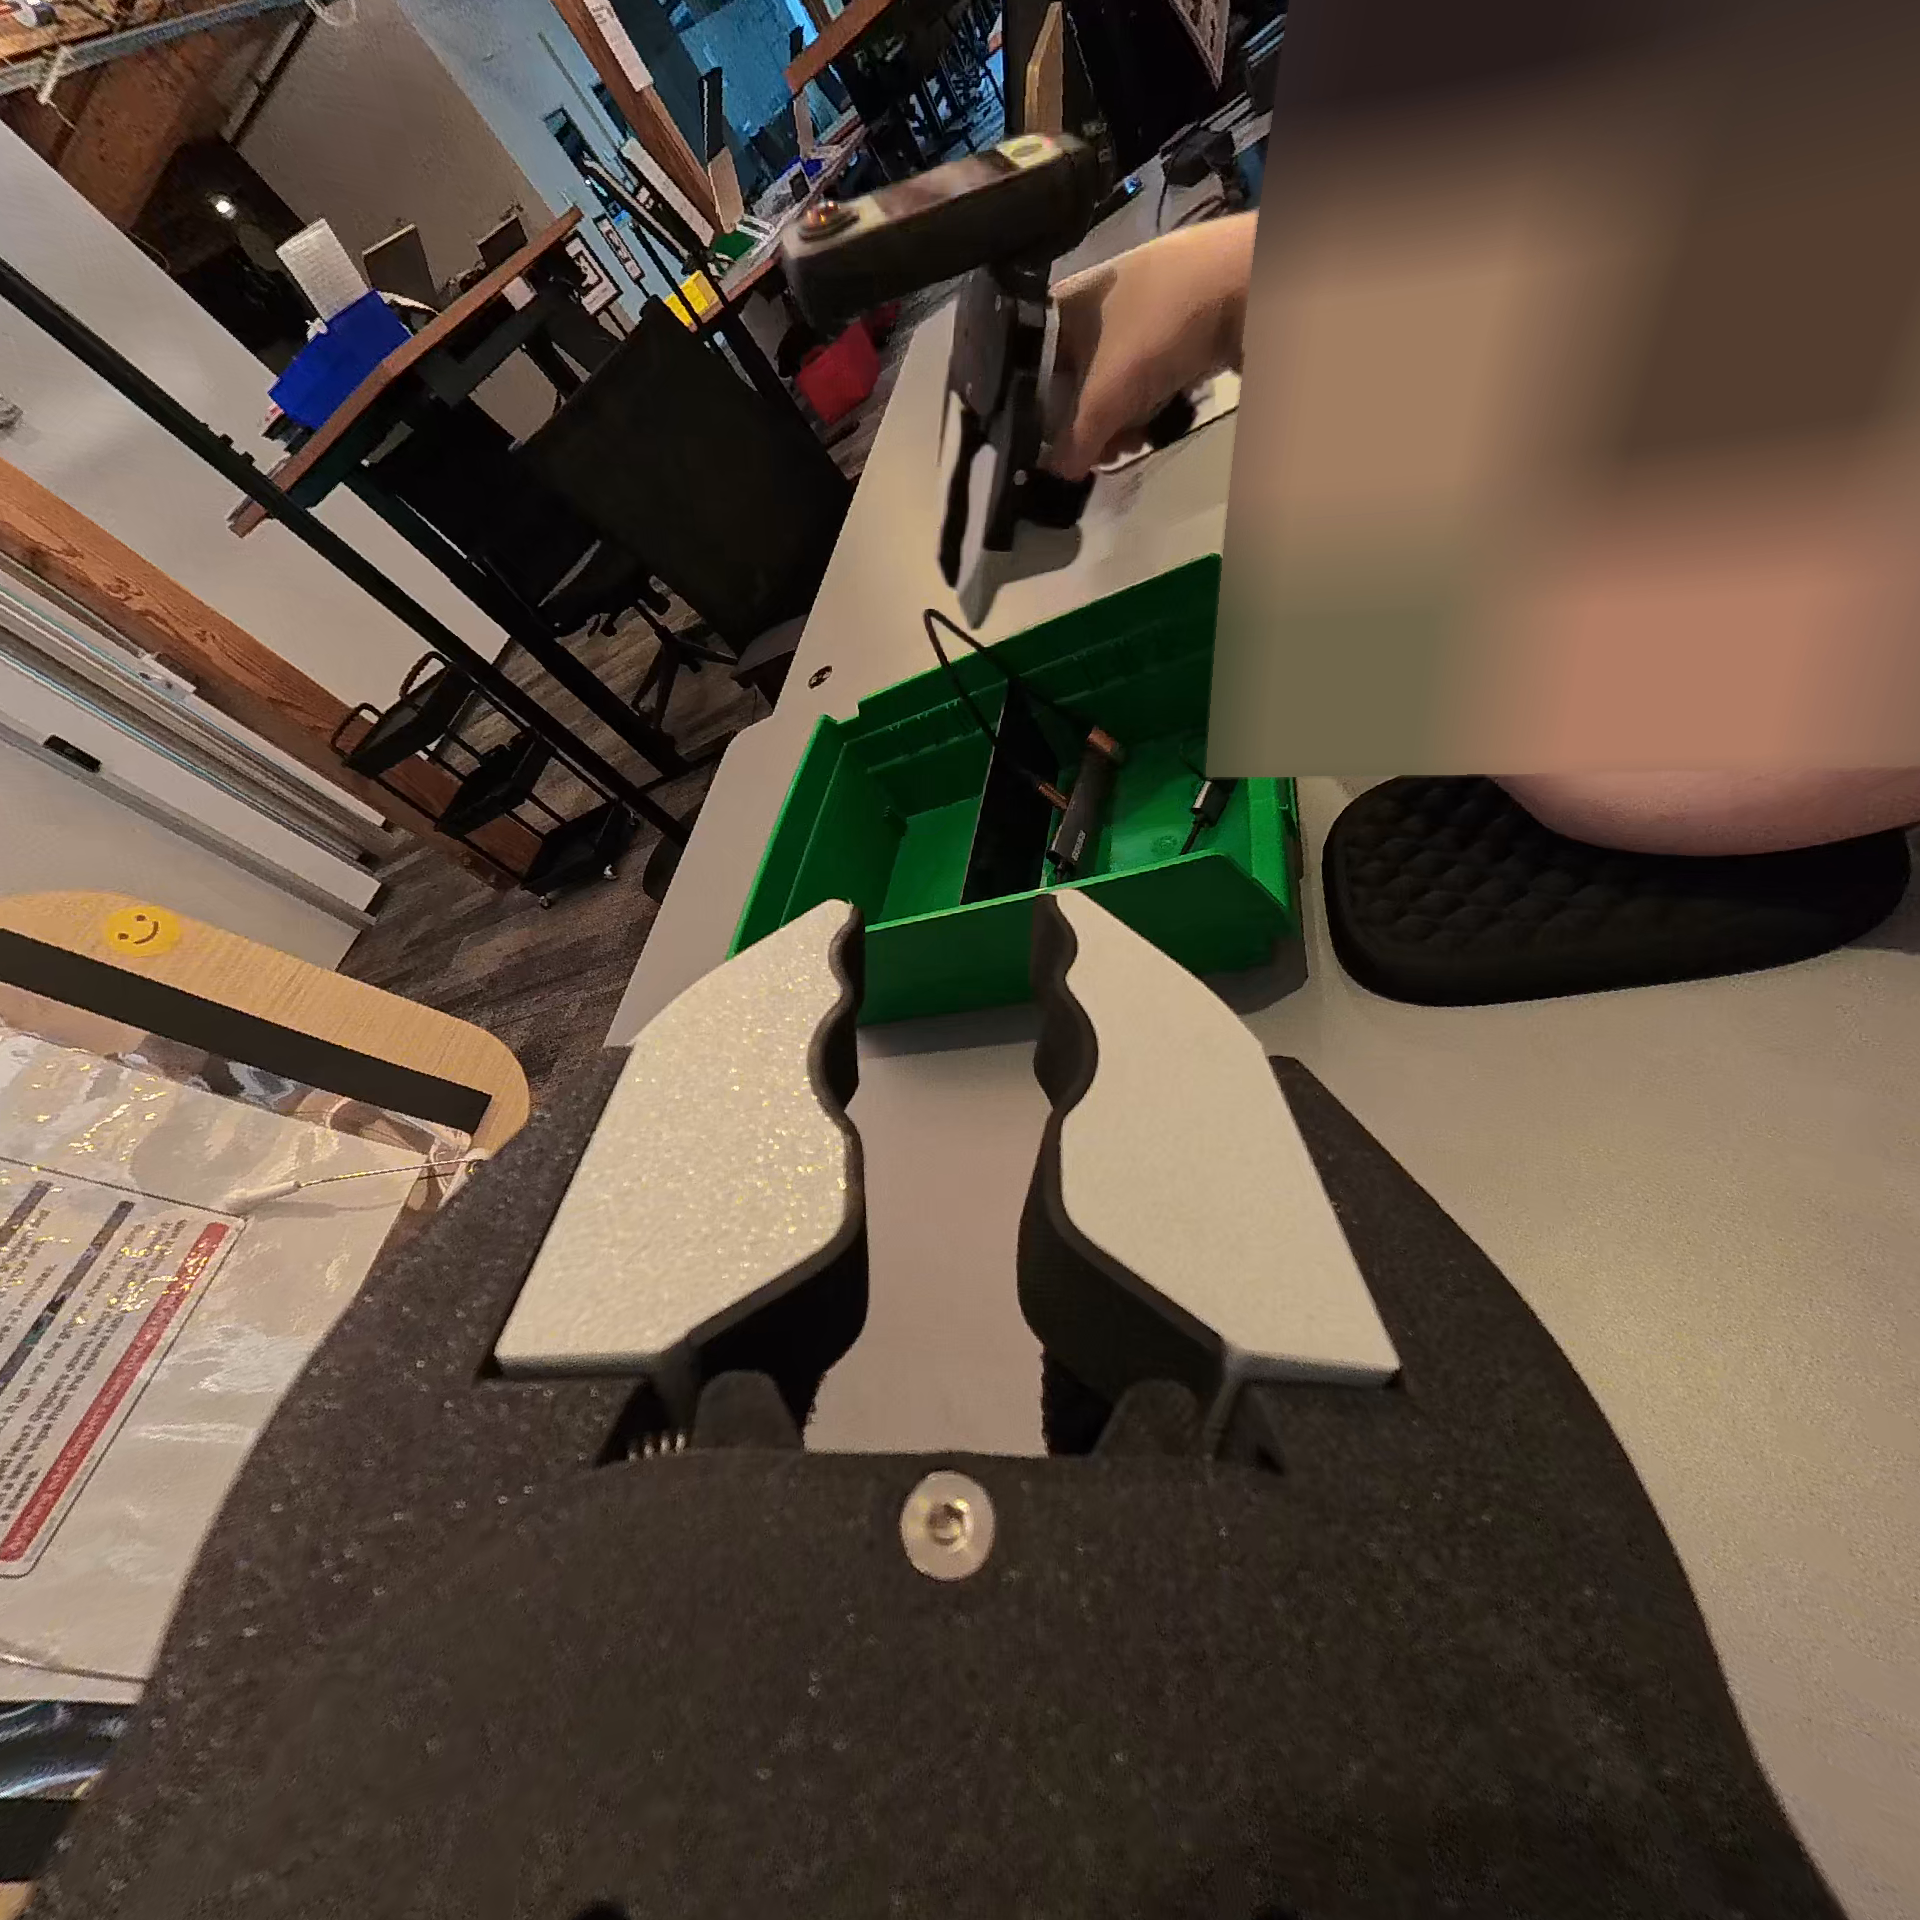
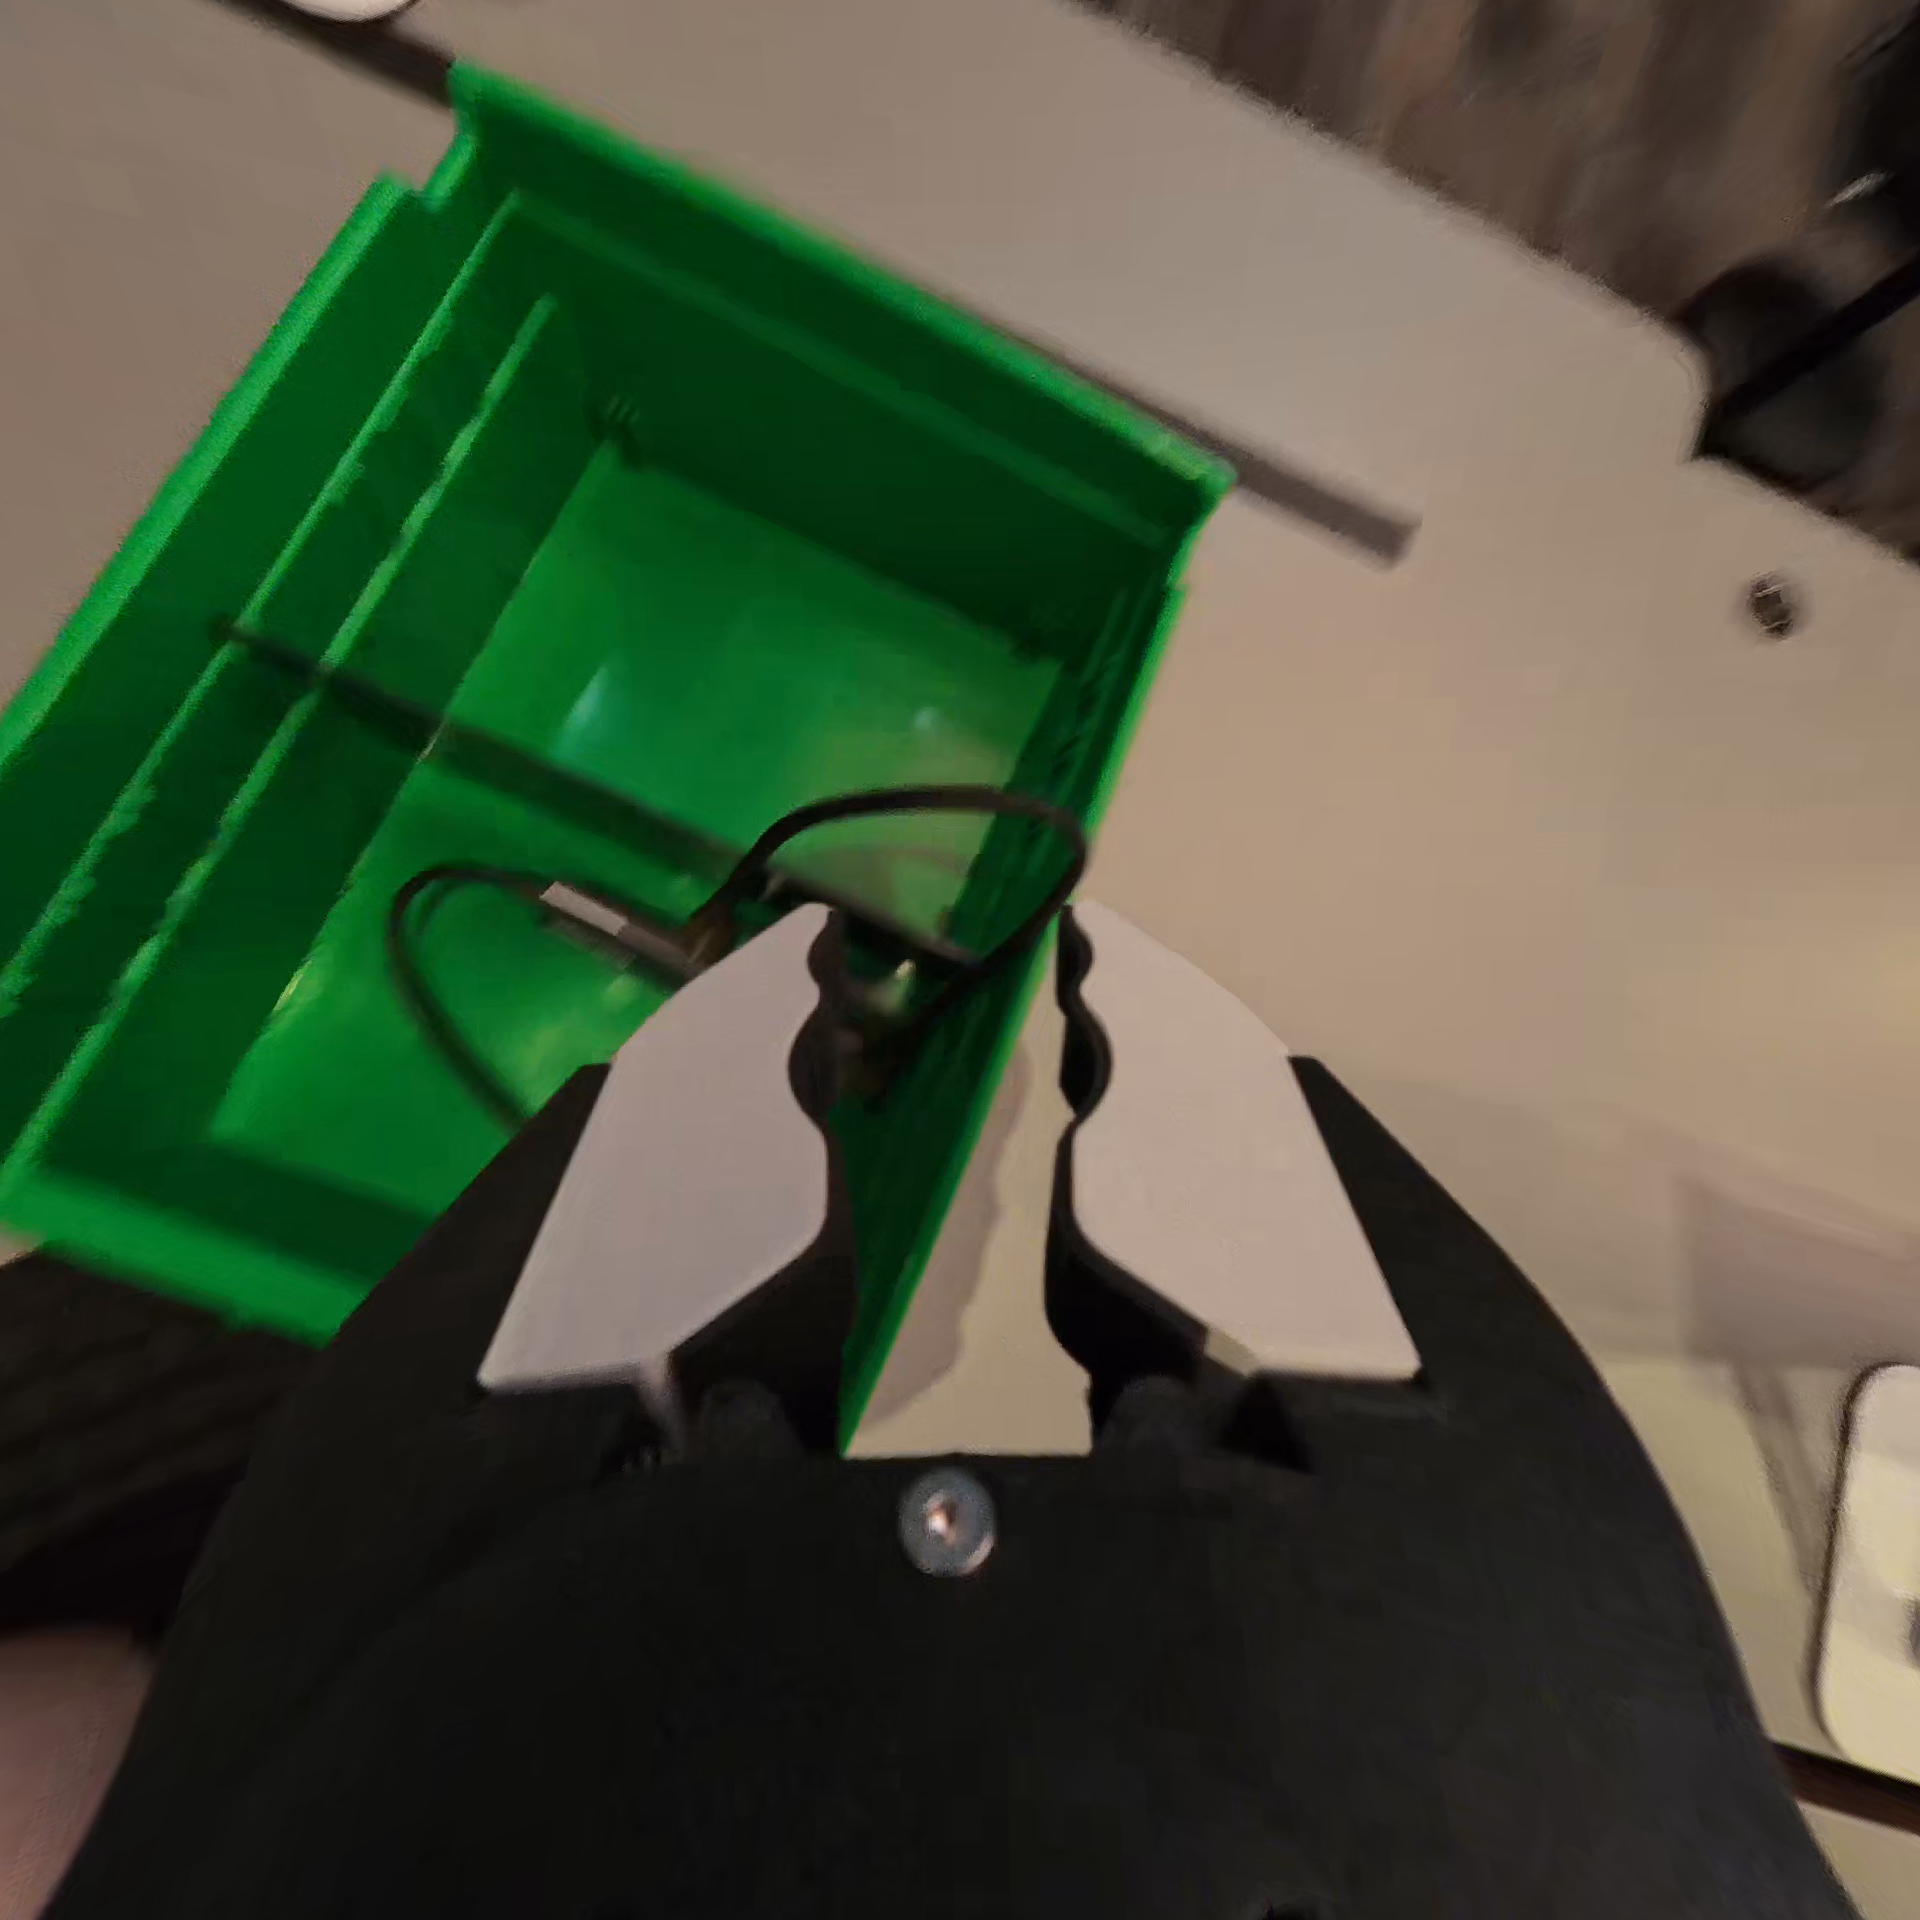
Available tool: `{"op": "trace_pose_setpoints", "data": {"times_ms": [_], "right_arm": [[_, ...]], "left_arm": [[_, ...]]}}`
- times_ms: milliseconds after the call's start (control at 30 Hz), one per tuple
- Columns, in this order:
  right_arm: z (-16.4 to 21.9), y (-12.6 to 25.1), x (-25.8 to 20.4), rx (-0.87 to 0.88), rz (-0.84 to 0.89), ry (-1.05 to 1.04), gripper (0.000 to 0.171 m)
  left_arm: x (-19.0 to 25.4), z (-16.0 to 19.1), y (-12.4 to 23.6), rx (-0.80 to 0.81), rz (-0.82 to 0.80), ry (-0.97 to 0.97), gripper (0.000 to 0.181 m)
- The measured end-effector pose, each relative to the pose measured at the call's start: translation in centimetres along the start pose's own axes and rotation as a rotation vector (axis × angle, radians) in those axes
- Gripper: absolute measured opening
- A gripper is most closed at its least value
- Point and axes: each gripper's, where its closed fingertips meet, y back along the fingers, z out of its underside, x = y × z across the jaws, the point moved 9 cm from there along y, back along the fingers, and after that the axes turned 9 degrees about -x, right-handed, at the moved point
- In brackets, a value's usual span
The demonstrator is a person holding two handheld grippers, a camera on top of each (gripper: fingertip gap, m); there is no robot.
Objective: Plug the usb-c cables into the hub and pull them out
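In the left wrist view the left gripper (image 1: 948, 971) hangs low over the grey desk (image 1: 1558, 1299), its fingers (image 1: 727, 1132) spread apart with nothing between them. Just past the fingertips, at 12 o'clock, sits a green bin (image 1: 966, 971) on the desk. A black divider (image 1: 1003, 805) splits the bin, and right of it lies the hub (image 1: 1081, 816), a dark slim bar, tilted with copper-coloured plug ends near its top. A thin black cable (image 1: 961, 655) loops up out of the bin toward 12 o'clock. At 3 o'clock of the bin a black quilted pad (image 1: 1558, 894) rests on the desk. The right gripper (image 1: 971, 592) shows farther off at 12 o'clock, held in a hand (image 1: 1132, 364) above the bin's far side, pointing down.

The right wrist view is smeared by motion. The right gripper (image 2: 945, 935) looks down over the bin (image 2: 312, 436) from above its wall, which runs between the fingers (image 2: 686, 1122). The fingers stand apart and clasp nothing. The cable (image 2: 914, 800) arches just beyond the fingertips at 12 o'clock, and a second loop curls at 10 o'clock near a silver plug (image 2: 582, 914) on the bin floor. Whether the cable touches the fingertips cannot be told through the blur. At 4 o'clock a white object (image 2: 1881, 1558) lies on the desk (image 2: 1455, 831).
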Motion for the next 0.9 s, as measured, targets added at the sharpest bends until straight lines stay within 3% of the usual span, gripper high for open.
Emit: {"op": "trace_pose_setpoints", "data": {"times_ms": [133,233,267,333,400,533,733,800,833,900], "right_arm": [[-0.9,-0.8,1.2,0.098,0.108,0.033,0.053],[-0.9,-2.1,1.3,0.092,0.113,0.077,0.05],[-0.8,-2.6,1.5,0.072,0.118,0.084,0.046],[-0.4,-3.1,1.4,0.02,0.066,0.083,0.016],[-0.4,-2.9,1.3,0.028,0.048,0.077,0.01],[-0.5,-2.3,1.3,0.052,0.072,0.089,0.009],[-0.6,-2.8,1.8,0.086,0.086,0.065,0.03],[-0.4,-3.5,1.8,0.054,0.085,0.083,0.024],[-0.4,-3.7,1.7,0.051,0.067,0.096,0.01],[-0.4,-3.5,1.2,0.052,0.01,0.102,0.007]], "left_arm": [[0.1,0.0,-0.1,-0.007,0.003,-0.009,0.03],[0.2,0.1,-0.3,-0.013,0.009,-0.019,0.029],[0.2,0.1,-0.4,-0.016,0.01,-0.021,0.029],[0.2,0.1,-0.5,-0.022,0.012,-0.023,0.029],[0.3,0.2,-0.5,-0.024,0.016,-0.028,0.029],[0.3,0.2,-0.6,-0.026,0.016,-0.03,0.029],[0.3,0.1,-0.6,-0.027,0.017,-0.034,0.028],[0.3,0.1,-0.6,-0.029,0.018,-0.036,0.028],[0.3,0.2,-0.7,-0.031,0.018,-0.037,0.028],[0.3,0.2,-0.7,-0.036,0.021,-0.039,0.028]]}}
